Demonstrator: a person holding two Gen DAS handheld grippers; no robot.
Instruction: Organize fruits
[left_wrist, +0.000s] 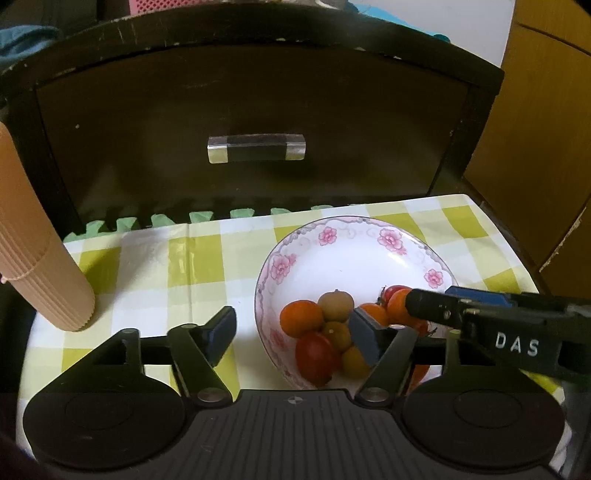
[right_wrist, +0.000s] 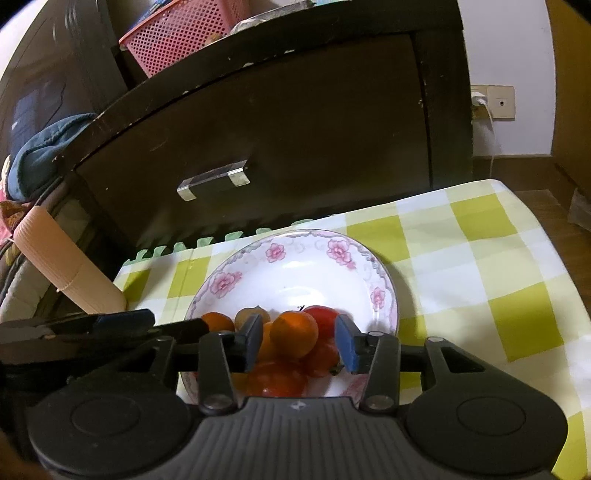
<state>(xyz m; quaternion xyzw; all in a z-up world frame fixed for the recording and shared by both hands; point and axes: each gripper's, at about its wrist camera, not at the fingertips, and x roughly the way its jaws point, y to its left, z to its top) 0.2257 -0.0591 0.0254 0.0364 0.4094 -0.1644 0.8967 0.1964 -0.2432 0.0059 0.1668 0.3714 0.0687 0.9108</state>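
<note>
On the green-checked cloth (left_wrist: 155, 266) in front of the dark drawer (left_wrist: 255, 122), your flowered bowl (left_wrist: 369, 236) holds the fruit heaped at its near side: oranges (left_wrist: 301, 318), a brownish round fruit (left_wrist: 335, 305) and an oval red tomato (left_wrist: 317, 356) whose long axis runs roughly toward you. Your left gripper (left_wrist: 293, 336) stands spread wide astride the bowl's left rim, gripping nothing. Your right gripper (right_wrist: 299, 341) is parted around an orange (right_wrist: 294, 333); its pads seem clear of the skin, though the view is tight. A ribbed tan roll (left_wrist: 44, 266) leans at the cloth's left.
</note>
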